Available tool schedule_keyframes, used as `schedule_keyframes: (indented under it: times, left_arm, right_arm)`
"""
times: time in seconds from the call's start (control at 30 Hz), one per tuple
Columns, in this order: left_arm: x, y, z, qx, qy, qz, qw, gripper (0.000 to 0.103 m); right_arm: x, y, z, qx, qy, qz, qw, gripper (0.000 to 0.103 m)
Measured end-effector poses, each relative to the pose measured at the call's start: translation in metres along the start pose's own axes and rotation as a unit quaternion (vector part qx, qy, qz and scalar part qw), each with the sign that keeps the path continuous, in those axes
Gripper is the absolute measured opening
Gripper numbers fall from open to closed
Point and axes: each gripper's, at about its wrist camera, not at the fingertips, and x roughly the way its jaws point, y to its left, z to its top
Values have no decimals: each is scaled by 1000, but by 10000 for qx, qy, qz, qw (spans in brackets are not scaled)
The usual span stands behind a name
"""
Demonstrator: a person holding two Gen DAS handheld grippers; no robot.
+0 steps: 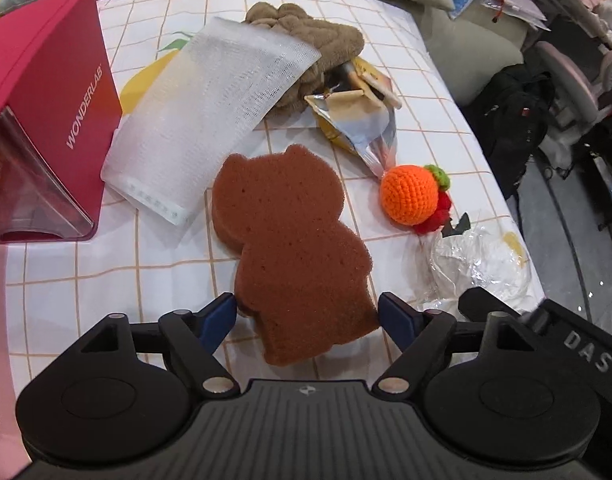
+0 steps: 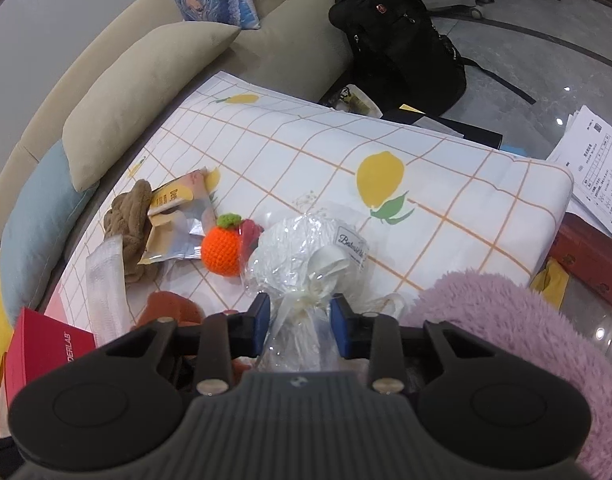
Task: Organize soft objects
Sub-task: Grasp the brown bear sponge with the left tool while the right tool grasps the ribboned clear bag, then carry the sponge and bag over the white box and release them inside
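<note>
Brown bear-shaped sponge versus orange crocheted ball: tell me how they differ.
The brown bear-shaped sponge is flat, lying on the checked tablecloth; the orange crocheted ball is round. The sponge has a porous foam surface; the ball is knitted yarn with a green top. The sponge lies between the left gripper's open jaws; the ball sits free, beside a foil snack packet. Both look soft.

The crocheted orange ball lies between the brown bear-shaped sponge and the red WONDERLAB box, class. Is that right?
Not quite. The left wrist view shows the crocheted orange ball on the other side of the brown bear-shaped sponge, between it and the clear-wrapped white bundle. The red WONDERLAB box stands on the sponge's far side, beyond the white mesh cloth.
</note>
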Motion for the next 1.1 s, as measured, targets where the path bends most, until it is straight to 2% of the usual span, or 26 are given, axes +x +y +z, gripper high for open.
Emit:
schedule_keyframes:
  times: [0.1,0.27,0.37,0.4,0.47,0.63,0.8,1.0,1.1]
  left_arm:
    - [6,-2,1,41,14,100,9999,96]
    - [11,-3,6,395,-129,312,9986,96]
    - [10,-3,7,655,-96,353,9972,82]
    - [8,-2,7,684,-92,332,9971,81]
    - [5,5,6,660,-94,244,9975,79]
    - [-15,16,-3,832,-279,43,9961,78]
    - [-47,33,-15,829,-398,-188,9956,78]
    - [-91,59,-32,1045,-547,-585,9913,78]
    - [-112,78,-43,969,-620,-774,9903,78]
  right_arm:
    - [2,2,0,-51,33,-12,10000,33]
    - [6,2,0,-114,180,-26,9998,40]
    - [9,4,-1,-222,277,-50,9994,42]
    - [10,5,-1,-274,299,-56,9992,43]
    - [13,7,-2,-366,393,-31,9986,44]
    - [8,12,-5,-601,332,1,9976,36]
    - [-2,17,-9,-798,270,89,9964,35]
    - [-19,30,-22,-1180,445,144,9919,35]
    - [-30,35,-31,-1259,486,241,9906,36]
